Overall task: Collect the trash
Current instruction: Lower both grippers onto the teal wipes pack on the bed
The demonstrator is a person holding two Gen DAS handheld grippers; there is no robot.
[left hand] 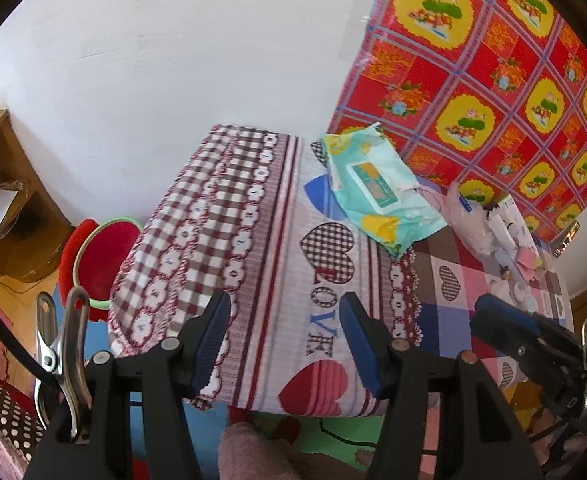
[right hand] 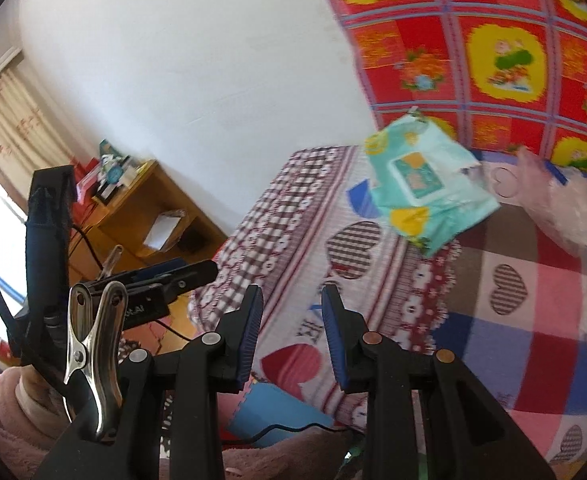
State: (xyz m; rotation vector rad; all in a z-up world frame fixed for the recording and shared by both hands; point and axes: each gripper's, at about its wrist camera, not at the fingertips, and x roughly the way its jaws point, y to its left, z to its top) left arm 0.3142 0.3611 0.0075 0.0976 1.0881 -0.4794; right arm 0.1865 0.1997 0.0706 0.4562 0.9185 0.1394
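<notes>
A table under a checked cloth with hearts (left hand: 325,248) (right hand: 505,288) fills both views. On its far side lies a crumpled mint-green wet-wipe pack (left hand: 377,188) (right hand: 421,184). To the right of the pack sits a clear plastic bag (left hand: 477,216) (right hand: 553,208), with small paper scraps (left hand: 525,264) beyond it. My left gripper (left hand: 285,336) hangs over the table's near edge, open with nothing between its fingers. My right gripper (right hand: 291,320) is open too, more narrowly, and holds nothing. Each gripper shows in the other's view, the right gripper (left hand: 505,320) at the right edge and the left gripper (right hand: 173,272) at the left.
A red stool with a green rim (left hand: 101,260) stands left of the table. A wooden shelf unit (left hand: 9,200) (right hand: 149,216) stands against the white wall. A red and yellow patterned sheet (left hand: 493,80) hangs behind the table. A blue floor mat (right hand: 277,416) lies below the table's edge.
</notes>
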